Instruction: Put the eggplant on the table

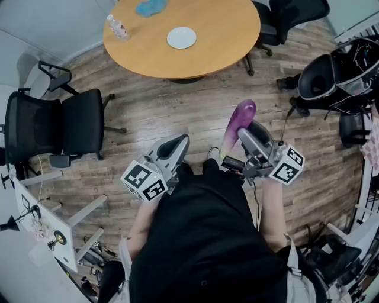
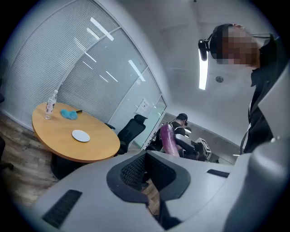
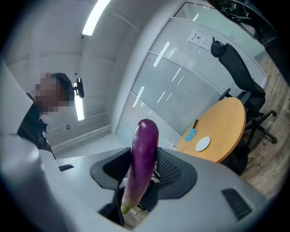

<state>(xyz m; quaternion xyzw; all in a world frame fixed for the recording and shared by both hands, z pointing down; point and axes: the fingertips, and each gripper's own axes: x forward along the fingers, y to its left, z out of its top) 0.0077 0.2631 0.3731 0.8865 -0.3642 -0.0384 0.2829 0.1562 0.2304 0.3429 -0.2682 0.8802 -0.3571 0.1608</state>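
holding the eggplant (image 1: 238,121) near its stem end, the right gripper (image 1: 251,137) has its fingers (image 3: 176,170) clamped wide on it, over the floor, well apart from the bench (image 1: 219,41). the left gripper (image 1: 176,145) has fingers together, empty.

White plate (image 1: 181,37), clear plastic bottle (image 1: 118,28), blue cloth (image 1: 150,7); black office chair (image 1: 53,127) on wood floor (image 1: 166,112).

We are finding no words, numbers or brands that can be read. We are seeing only black-and-white square markers on the cubes of the left gripper (image 1: 179,141) and the right gripper (image 1: 251,131). A sheet (image 2: 144,107) on the glass wall (image 2: 90,68) is showing print too small to read.
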